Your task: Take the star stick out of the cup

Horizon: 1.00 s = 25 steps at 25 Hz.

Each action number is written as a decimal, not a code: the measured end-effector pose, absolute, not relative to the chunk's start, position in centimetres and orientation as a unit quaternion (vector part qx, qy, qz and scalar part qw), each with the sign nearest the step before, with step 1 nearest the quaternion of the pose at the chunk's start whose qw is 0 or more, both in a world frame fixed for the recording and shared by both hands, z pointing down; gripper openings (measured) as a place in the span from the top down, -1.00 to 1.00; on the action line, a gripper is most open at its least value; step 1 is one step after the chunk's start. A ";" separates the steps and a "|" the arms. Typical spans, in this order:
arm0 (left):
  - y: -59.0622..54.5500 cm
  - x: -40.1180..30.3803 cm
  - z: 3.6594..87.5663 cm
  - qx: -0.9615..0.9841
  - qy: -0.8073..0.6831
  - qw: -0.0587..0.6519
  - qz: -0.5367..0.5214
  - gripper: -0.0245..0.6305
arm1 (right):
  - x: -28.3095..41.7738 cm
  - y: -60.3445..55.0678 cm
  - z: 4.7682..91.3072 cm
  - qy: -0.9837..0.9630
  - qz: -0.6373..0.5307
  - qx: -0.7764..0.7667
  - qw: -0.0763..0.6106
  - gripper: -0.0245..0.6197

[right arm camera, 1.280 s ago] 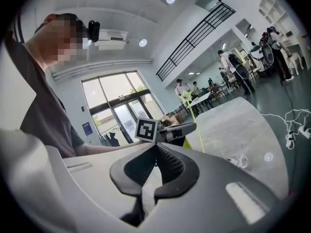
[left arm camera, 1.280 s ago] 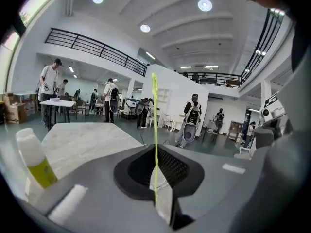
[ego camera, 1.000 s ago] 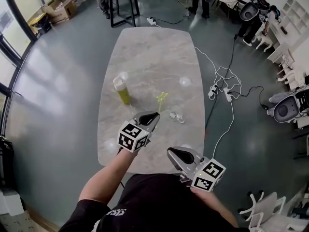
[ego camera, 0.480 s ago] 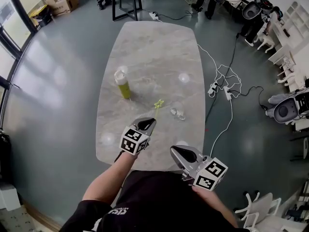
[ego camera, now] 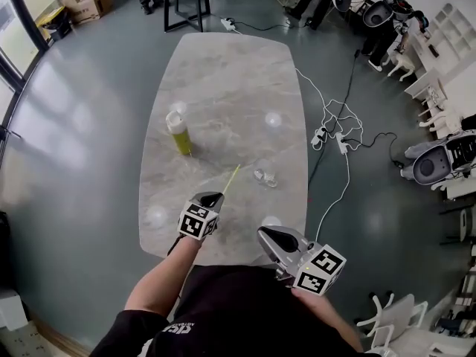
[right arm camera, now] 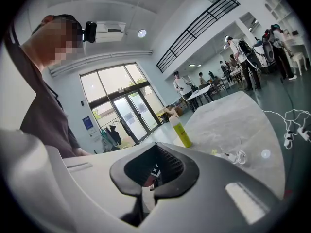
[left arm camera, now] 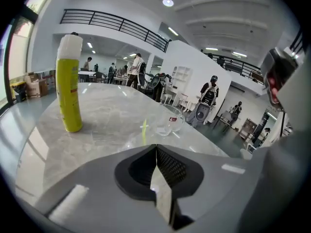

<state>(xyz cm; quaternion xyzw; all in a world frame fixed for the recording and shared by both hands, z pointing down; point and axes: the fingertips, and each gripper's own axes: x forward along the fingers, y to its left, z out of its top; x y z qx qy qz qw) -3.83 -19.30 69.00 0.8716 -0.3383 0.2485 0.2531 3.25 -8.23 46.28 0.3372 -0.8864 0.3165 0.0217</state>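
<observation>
Left gripper [ego camera: 215, 197], jaws pinched shut on the star stick [ego camera: 231, 178], holds it clear of the cup [ego camera: 264, 177] at two o'clock; extraction looks done, so next is likely a gentle set-down.

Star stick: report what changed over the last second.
The left tongs drew back toward the person, and the star stick seems to have tipped down into a long slant off their shut tip. Unmoved: the cup, yellow bottle and right tongs.
</observation>
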 end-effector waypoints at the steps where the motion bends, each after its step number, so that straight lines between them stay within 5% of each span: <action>1: -19.4 -3.6 69.2 0.871 -0.338 0.255 0.248 0.91 | 3.5 -8.4 46.3 -0.886 0.316 0.339 0.022 0.88; 25: -17.4 -5.4 64.8 0.877 -0.330 0.304 0.171 0.92 | 1.2 -8.2 45.5 -0.881 0.314 0.353 0.039 0.88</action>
